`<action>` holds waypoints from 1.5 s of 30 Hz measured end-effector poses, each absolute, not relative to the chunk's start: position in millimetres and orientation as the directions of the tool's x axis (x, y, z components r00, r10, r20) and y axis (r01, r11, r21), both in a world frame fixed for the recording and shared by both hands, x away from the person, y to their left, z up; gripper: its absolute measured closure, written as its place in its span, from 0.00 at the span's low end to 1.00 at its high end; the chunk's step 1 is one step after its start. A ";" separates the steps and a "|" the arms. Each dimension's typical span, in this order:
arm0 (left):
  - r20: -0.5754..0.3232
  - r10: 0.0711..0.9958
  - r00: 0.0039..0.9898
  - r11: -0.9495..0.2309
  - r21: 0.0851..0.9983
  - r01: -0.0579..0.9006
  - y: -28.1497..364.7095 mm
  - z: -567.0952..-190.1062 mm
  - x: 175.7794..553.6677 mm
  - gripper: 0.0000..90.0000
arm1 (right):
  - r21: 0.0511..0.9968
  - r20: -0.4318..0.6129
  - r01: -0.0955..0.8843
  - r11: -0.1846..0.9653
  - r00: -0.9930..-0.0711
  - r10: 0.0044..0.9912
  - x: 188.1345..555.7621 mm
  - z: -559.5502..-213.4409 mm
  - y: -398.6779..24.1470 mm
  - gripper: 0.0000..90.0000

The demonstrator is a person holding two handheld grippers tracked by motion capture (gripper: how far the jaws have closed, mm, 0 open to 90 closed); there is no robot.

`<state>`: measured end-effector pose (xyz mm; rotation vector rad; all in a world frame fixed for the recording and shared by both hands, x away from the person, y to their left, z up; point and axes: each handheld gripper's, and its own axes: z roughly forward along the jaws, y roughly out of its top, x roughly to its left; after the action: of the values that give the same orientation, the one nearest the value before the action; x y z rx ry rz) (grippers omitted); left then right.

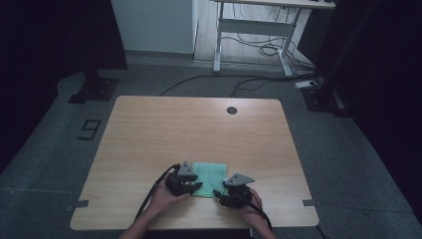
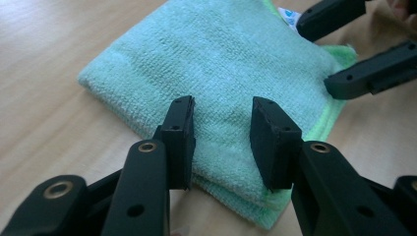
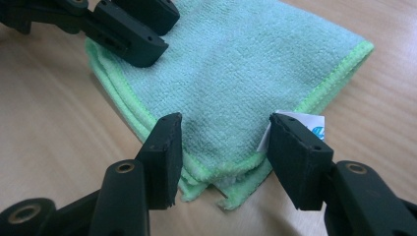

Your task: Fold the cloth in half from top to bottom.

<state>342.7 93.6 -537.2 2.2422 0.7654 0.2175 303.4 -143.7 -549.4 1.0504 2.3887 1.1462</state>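
A folded green microfibre cloth (image 1: pixel 210 174) lies flat near the front edge of the wooden table (image 1: pixel 199 129). My left gripper (image 1: pixel 195 186) sits at its near left corner. In the left gripper view the cloth (image 2: pixel 221 54) passes under the left gripper (image 2: pixel 221 142), whose jaws stand apart without pressing on it. My right gripper (image 1: pixel 219 193) is at the near right corner. In the right gripper view the right gripper (image 3: pixel 223 157) straddles the cloth's (image 3: pixel 246 64) corner, open, beside a white label (image 3: pixel 305 125). The left gripper's fingers (image 3: pixel 142 29) rest over the far edge.
A round cable hole (image 1: pixel 232 110) sits near the table's far edge. Beyond the table stands a white desk frame (image 1: pixel 259 30) with cables on the floor (image 1: pixel 259 50). Dark stand bases (image 1: pixel 94 89) flank the table.
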 end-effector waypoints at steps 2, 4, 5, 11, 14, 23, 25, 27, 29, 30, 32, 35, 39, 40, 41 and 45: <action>-0.076 0.597 0.799 -0.537 0.702 0.468 94.2 -537.6 348.5 0.69 | 0.767 0.049 0.490 0.414 -0.688 0.724 309.1 -549.6 -141.8 0.53; -0.070 0.607 0.791 -0.532 0.704 0.470 94.2 -537.9 354.4 0.69 | 0.768 0.052 0.495 0.406 -0.681 0.731 316.1 -550.0 -141.0 0.53; -0.068 0.611 0.789 -0.530 0.706 0.471 94.2 -538.1 357.5 0.69 | 0.771 0.056 0.497 0.399 -0.677 0.734 319.6 -550.5 -140.8 0.53; -0.062 0.629 0.775 -0.520 0.708 0.479 92.8 -538.3 374.4 0.70 | 0.782 0.065 0.504 0.368 -0.652 0.755 335.3 -552.4 -139.7 0.53; -0.057 0.642 0.764 -0.515 0.707 0.485 91.1 -537.9 381.8 0.70 | 0.782 0.056 0.505 0.365 -0.640 0.766 342.5 -552.3 -138.5 0.53; -0.062 0.689 0.722 -0.445 0.750 0.489 96.5 -523.1 381.5 0.56 | 0.818 0.040 0.471 0.330 -0.619 0.784 346.6 -548.0 -139.8 0.51; -0.067 0.691 0.719 -0.429 0.764 0.483 100.6 -517.3 377.1 0.55 | 0.831 0.041 0.459 0.316 -0.616 0.786 344.9 -544.9 -141.5 0.51; -0.064 0.692 0.719 -0.420 0.775 0.472 104.1 -512.3 371.2 0.54 | 0.837 0.038 0.449 0.313 -0.619 0.785 342.2 -541.3 -142.5 0.50; -0.071 0.691 0.720 -0.405 0.787 0.466 108.0 -507.9 364.1 0.53 | 0.848 0.037 0.432 0.307 -0.625 0.779 337.4 -537.0 -144.2 0.50; -0.069 0.689 0.721 -0.403 0.791 0.461 109.7 -506.1 360.2 0.52 | 0.854 0.037 0.424 0.302 -0.629 0.777 334.9 -534.7 -145.4 0.50; -0.072 0.691 0.720 -0.394 0.797 0.458 113.3 -503.0 353.3 0.52 | 0.863 0.040 0.414 0.291 -0.630 0.775 330.4 -530.3 -148.2 0.50; -0.076 0.695 0.715 -0.384 0.801 0.459 117.8 -501.2 344.4 0.50 | 0.872 0.053 0.405 0.274 -0.636 0.770 324.5 -526.1 -151.7 0.49; -0.075 0.695 0.715 -0.385 0.801 0.458 124.6 -502.6 334.1 0.49 | 0.877 0.045 0.390 0.279 -0.647 0.761 315.3 -523.3 -156.1 0.49; -0.076 0.696 0.714 -0.385 0.800 0.461 126.8 -503.3 331.7 0.49 | 0.879 0.042 0.386 0.280 -0.648 0.760 313.1 -522.9 -158.0 0.49; -0.074 0.697 0.713 -0.387 0.798 0.461 129.2 -504.2 329.3 0.49 | 0.881 0.043 0.384 0.277 -0.648 0.760 310.8 -522.8 -160.0 0.49; -0.084 0.707 0.702 -0.378 0.795 0.475 140.4 -509.8 320.5 0.49 | 0.881 0.044 0.384 0.275 -0.645 0.763 303.8 -524.2 -169.6 0.49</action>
<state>320.5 140.4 -509.8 2.0470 0.9029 0.3406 303.8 -169.6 -524.2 1.0370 2.1618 1.3267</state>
